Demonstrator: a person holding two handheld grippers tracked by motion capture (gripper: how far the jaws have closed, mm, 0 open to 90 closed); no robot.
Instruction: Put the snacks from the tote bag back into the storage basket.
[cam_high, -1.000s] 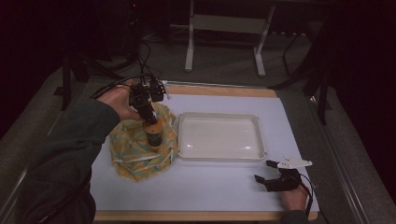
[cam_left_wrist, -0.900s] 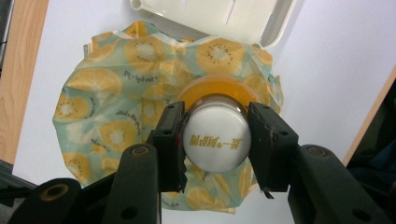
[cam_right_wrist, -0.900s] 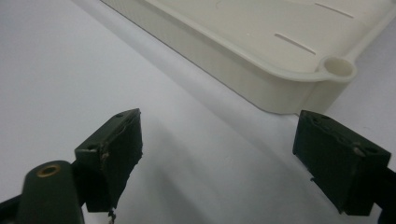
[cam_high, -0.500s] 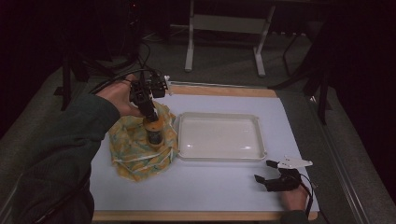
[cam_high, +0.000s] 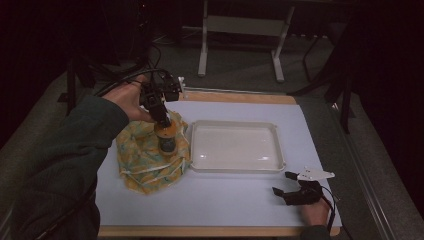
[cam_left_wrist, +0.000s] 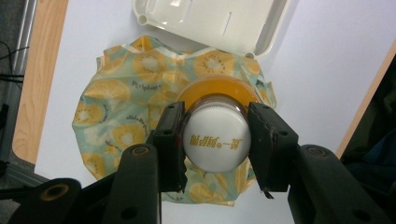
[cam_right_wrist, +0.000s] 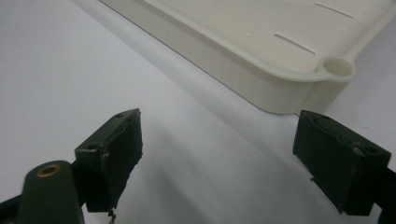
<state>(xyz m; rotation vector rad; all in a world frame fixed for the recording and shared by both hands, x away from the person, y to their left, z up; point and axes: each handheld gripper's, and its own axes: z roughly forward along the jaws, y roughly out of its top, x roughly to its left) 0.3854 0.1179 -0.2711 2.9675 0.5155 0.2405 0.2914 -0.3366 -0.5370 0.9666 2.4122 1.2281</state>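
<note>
I see the table (cam_high: 320, 125) with its white tray (cam_high: 235, 146) and, touching the tray's left edge, a fruit-print cloth (cam_high: 142, 160). My left hand-held gripper (cam_left_wrist: 215, 140) pinches a bottle (cam_high: 165, 137) of orange drink by its white cap (cam_left_wrist: 215, 140), just above the cloth. I judge the smooth cap could slip if I tilt, dropping the bottle. My right hand-held gripper (cam_right_wrist: 217, 156) rests spread near the tray's front corner. Against a second earlier, the bottle sits slightly higher; the right has kept still.

A dim lab: white-topped table (cam_high: 240, 200), trailing cables (cam_high: 125, 80), metal stand legs (cam_high: 240, 45) behind.
</note>
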